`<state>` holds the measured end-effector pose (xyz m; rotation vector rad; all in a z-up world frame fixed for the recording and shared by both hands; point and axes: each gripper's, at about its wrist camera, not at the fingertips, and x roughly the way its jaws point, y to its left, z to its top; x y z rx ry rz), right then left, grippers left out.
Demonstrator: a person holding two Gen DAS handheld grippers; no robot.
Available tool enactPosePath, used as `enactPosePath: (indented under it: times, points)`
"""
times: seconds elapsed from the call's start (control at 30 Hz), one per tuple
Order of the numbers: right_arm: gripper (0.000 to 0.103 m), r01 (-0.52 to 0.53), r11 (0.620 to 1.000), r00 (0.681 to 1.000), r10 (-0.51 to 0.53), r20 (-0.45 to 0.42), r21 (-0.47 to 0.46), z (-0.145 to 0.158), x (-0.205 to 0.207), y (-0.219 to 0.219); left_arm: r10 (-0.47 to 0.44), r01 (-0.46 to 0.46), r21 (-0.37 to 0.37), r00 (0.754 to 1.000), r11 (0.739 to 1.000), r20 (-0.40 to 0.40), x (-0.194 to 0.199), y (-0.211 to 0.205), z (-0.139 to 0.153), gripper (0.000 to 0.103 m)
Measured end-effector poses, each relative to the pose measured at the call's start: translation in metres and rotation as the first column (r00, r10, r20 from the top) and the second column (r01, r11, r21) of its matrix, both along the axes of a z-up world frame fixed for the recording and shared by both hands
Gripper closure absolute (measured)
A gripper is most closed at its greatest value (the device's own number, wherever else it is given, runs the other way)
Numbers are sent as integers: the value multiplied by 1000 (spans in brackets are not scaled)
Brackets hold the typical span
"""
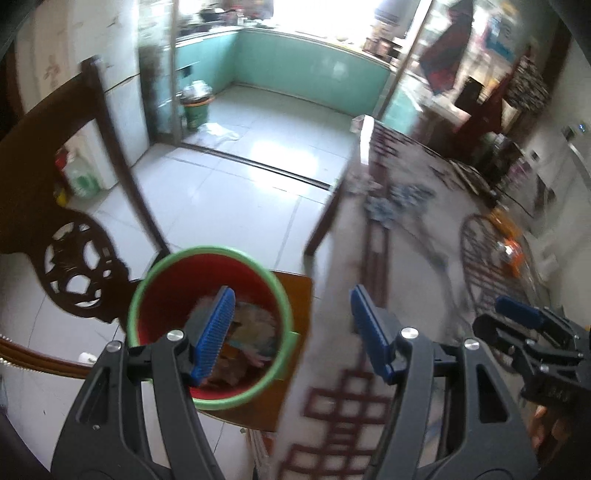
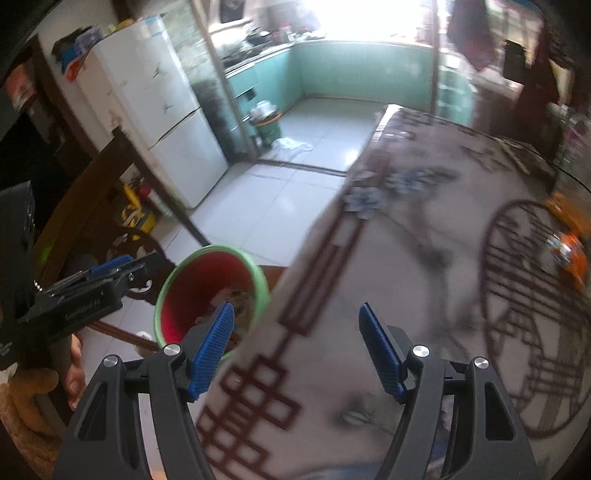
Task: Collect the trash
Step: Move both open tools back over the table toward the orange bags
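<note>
- Bin [image 1: 210, 328]: red inside, green rim, on a wooden stool [image 1: 295, 295] beside the table [image 1: 424, 229], placed to take trash; scraps already lie in it.
- Left gripper [image 1: 291, 332]: jaws apart, empty, above bin and table edge.
- Right gripper [image 2: 299, 347]: jaws apart, empty, over the patterned tablecloth [image 2: 406, 258].
- Orange wrapper [image 2: 569, 254]: far across the table, likely next.

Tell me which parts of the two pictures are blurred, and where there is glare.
Left wrist view: the table is smeared, the bucket softer, and the window blown out white. Right wrist view: the tablecloth pattern streaks, while the blue fingers stay sharp.
</note>
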<state>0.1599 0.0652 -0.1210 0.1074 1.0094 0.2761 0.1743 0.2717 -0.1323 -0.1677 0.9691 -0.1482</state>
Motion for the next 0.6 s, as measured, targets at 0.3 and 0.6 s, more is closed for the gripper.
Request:
enactPosePath:
  times: [0.3,0.6]
  points:
    - [35,182,983,983,-181,20,-41,6,-41,-135,-140,140,-21,990,990,-3,-14,-115,1,40]
    - [24,330,933,944,-326,56,-143,-3,-35,-320,-245,245,-11,969,969,-17,-35,-242,3,35]
